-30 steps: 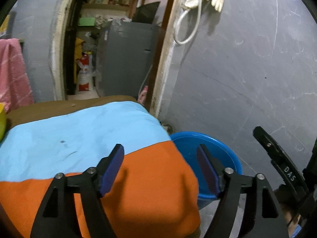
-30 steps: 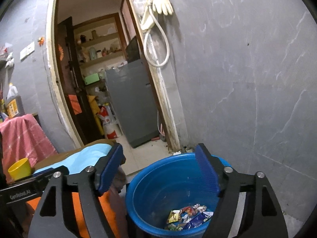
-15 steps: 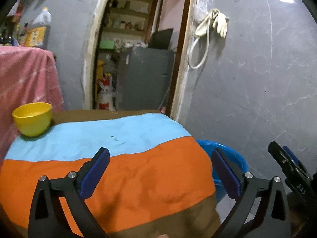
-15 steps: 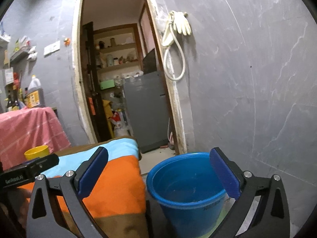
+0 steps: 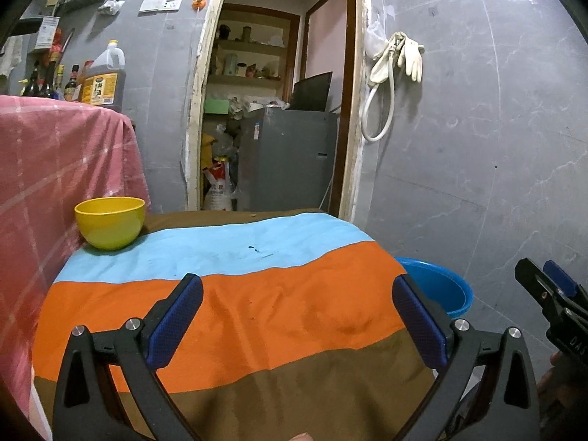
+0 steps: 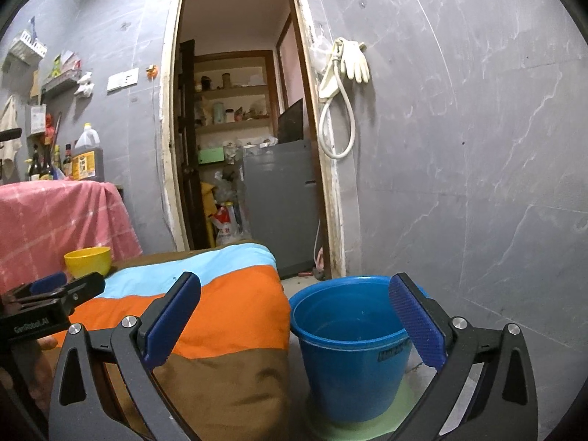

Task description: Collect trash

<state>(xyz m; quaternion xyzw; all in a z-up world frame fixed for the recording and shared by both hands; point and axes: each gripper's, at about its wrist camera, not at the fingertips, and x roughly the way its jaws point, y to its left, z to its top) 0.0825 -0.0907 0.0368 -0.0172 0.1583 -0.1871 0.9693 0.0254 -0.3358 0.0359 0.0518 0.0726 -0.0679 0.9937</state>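
A blue bucket [image 6: 349, 341] stands on the floor to the right of a low table under a striped blue, orange and brown cloth [image 5: 235, 312]. Its rim [image 5: 437, 286] also shows past the cloth's right edge in the left wrist view. From here the bucket's inside looks dark and I see no trash in it. My left gripper [image 5: 297, 316] hangs open over the orange stripe with nothing between its fingers. My right gripper [image 6: 294, 319] is open too, empty, in front of the gap between cloth and bucket. Each gripper shows at the edge of the other's view.
A yellow bowl [image 5: 109, 222] sits on the cloth's far left corner. A pink checked cloth [image 5: 55, 183] covers a higher counter on the left, with bottles [image 5: 103, 81] on it. An open doorway [image 6: 242, 154] leads to a grey cabinet and shelves. Gloves and a hose [image 6: 345, 84] hang on the grey wall.
Both grippers opened wider and drew back from the bucket. The views rose and levelled, so the bucket's inside with its wrappers is out of sight and the yellow bowl came into view.
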